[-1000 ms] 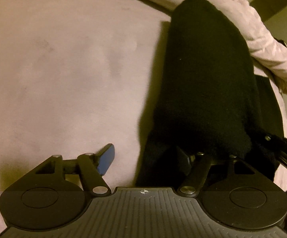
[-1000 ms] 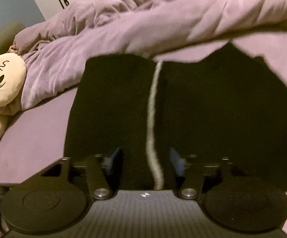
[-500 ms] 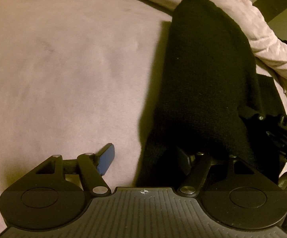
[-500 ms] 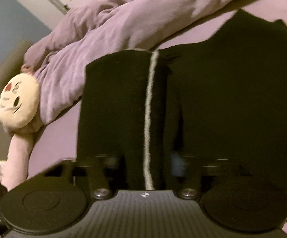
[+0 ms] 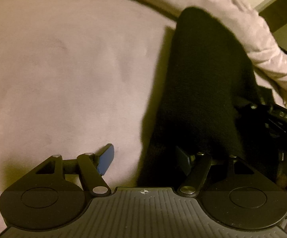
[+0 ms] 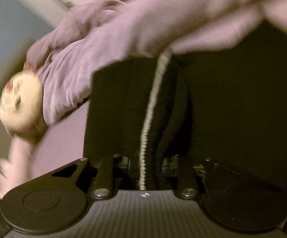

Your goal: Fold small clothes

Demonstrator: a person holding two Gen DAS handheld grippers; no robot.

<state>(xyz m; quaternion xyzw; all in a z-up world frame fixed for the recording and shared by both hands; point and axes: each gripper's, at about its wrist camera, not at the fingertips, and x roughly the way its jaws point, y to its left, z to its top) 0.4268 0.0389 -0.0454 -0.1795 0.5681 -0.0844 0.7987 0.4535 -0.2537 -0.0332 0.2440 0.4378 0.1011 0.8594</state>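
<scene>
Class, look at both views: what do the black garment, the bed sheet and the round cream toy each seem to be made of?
Black garment: seemingly a knit, matte and fuzzy, with a ribbed pale stripe.
Bed sheet: a soft woven cloth, probably cotton or brushed, matte pinkish-lilac with faint creases.
Round cream toy: likely plush fabric, soft-edged with a printed face; blur leaves this open.

Black knit garment [image 6: 123, 107] with a pale stripe lies on the bed, its near edge bunched up, far end flat.
</scene>
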